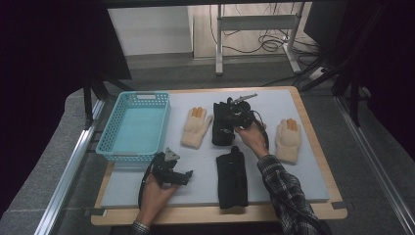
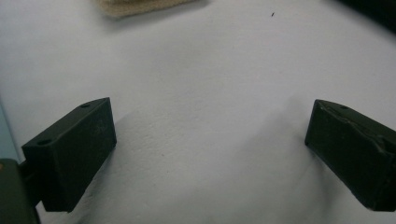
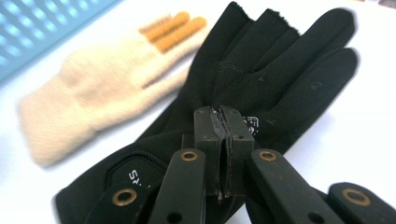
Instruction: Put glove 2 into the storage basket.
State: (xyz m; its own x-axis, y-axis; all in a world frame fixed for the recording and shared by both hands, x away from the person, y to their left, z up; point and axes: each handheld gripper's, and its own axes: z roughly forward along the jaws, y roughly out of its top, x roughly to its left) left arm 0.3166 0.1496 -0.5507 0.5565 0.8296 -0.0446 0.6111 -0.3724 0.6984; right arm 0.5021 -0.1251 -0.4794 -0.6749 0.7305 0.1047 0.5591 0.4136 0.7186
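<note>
a light grey mat (image 1: 293, 105) is laid on a wooden table (image 1: 323, 152), and every place is given from the black fabric glove (image 1: 222, 125) (image 3: 261, 79) lying flat at the middle of the mat's far half. just left of it a cream knitted glove with orange fingertips (image 1: 195, 128) (image 3: 93, 88) is laid. farther left, a turquoise plastic mesh basket (image 1: 115, 128) is set at the mat's left edge. right of it, a second cream knitted glove with orange fingertips (image 1: 288, 139) is placed near the mat's right edge. on the near side of it, apart, a second black fabric glove (image 1: 231, 178) is laid.
</note>
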